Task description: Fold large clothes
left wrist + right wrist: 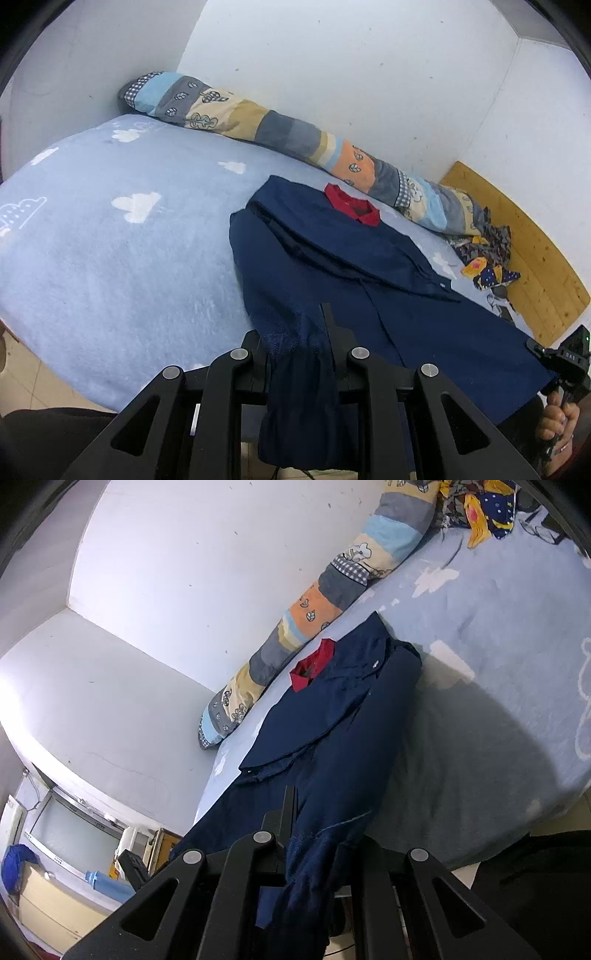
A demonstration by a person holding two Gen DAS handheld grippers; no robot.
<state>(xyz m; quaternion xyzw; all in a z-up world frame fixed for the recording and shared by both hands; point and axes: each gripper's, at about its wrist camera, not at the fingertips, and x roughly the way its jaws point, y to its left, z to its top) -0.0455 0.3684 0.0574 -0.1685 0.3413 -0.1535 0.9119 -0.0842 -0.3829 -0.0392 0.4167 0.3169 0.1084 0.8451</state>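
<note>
I see the left gripper clamped on a bunched hem of the navy garment, right gripper pinched tight on the other hem corner; garment stretches ahead of both across the blue bedsheet, red collar at the far end

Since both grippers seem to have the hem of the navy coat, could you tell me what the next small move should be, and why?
Probably carry the hem up and forward toward the red collar. The left gripper and right gripper each have their jaws shut on the bottom edge of the navy coat, whose sleeves already lie folded across its body on the bed, so folding it in half lengthwise looks next.
</note>
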